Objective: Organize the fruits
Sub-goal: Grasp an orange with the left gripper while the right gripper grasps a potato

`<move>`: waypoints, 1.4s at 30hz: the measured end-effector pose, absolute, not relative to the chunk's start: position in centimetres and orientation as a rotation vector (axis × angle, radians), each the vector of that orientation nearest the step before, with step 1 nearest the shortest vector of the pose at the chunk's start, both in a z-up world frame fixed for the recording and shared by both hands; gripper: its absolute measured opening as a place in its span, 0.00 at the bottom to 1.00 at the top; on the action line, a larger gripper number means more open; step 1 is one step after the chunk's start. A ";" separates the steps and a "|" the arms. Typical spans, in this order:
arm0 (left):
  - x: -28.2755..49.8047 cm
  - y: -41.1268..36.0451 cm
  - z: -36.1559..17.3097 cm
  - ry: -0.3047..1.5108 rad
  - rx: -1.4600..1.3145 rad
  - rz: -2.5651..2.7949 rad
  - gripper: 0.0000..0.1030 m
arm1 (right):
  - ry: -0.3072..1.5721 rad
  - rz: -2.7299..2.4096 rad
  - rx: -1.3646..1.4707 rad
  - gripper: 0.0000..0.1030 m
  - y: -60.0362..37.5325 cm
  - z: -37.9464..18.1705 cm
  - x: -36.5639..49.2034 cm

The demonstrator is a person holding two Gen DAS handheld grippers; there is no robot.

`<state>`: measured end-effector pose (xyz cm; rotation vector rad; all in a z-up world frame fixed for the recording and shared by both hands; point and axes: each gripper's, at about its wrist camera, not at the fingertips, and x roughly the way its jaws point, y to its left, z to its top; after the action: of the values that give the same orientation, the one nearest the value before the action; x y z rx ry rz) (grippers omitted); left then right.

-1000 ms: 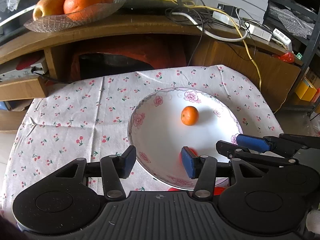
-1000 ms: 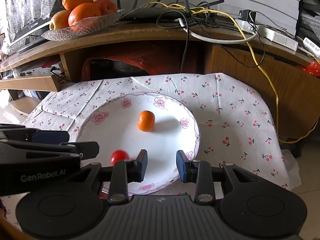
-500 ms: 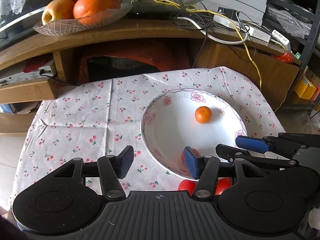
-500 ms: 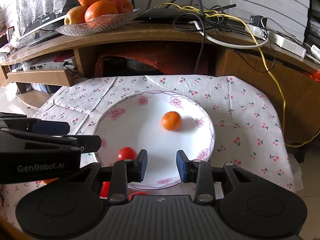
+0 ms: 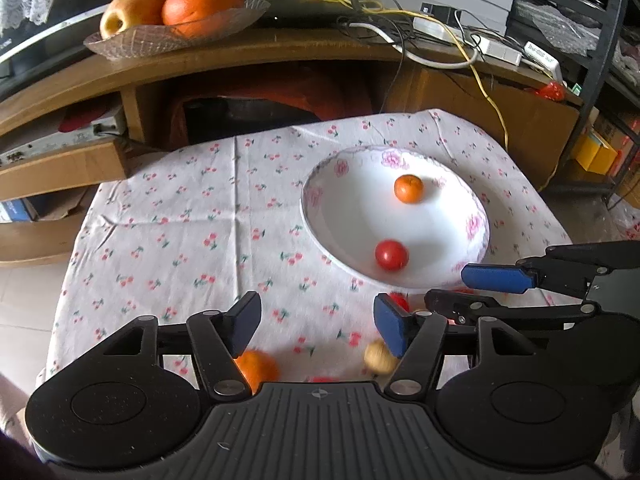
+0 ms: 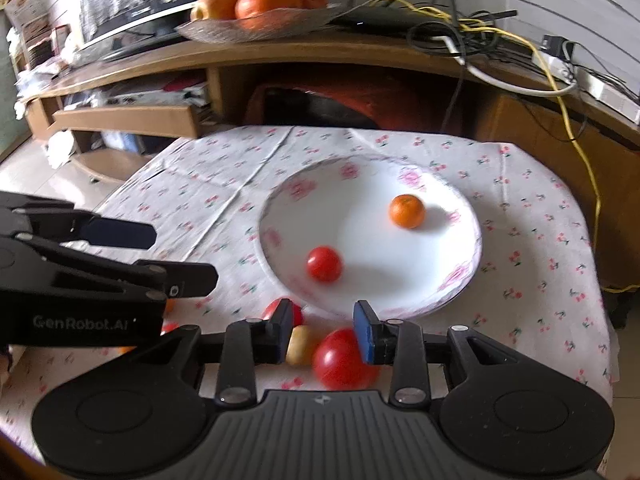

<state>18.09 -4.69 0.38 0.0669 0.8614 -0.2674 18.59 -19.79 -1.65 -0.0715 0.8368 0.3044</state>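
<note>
A white flowered plate point(image 5: 320, 216) point(image 6: 460, 280) on the cherry-print cloth holds a small orange point(image 5: 408, 188) point(image 6: 407, 211) and a small red tomato point(image 5: 391, 255) point(image 6: 324, 263). Loose fruit lies in front of the plate: a big red tomato point(image 6: 340, 360), a yellowish fruit point(image 5: 378, 358) point(image 6: 300, 344), another red one point(image 6: 298, 312) and an orange point(image 5: 256, 368). My left gripper point(image 5: 316, 320) hangs open above the cloth near that orange. My right gripper point(image 6: 324, 326) is open over the yellowish fruit and the big tomato, holding nothing.
A wooden desk point(image 5: 280, 52) stands behind the table with a glass dish of oranges and an apple point(image 5: 176, 4) point(image 6: 256, 4), cables and a power strip point(image 5: 460, 36). A yellow cable point(image 6: 588, 168) hangs by the table's right side. A shelf point(image 5: 60, 168) juts out at the left.
Both grippers have pulled back toward me and risen, so the plate looks farther off. The loose fruit in front of the plate has come into view under the fingers.
</note>
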 end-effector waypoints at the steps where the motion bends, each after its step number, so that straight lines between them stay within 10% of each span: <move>1: 17.8 -4.5 0.4 0.862 0.069 -0.270 0.68 | 0.839 0.314 -0.075 0.36 -19.6 -1.6 18.2; 29: 13.7 -1.9 -3.4 0.924 0.170 -0.380 0.69 | 0.928 0.459 -0.199 0.34 -15.9 -5.4 13.4; 42: 14.5 -2.1 -4.7 0.957 0.180 -0.369 0.41 | 0.940 0.448 -0.179 0.27 -16.5 -5.2 13.4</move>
<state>14.49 -2.14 -4.67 0.1800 0.9568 -0.3691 13.36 -16.52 -5.16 -0.1790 0.9397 0.4483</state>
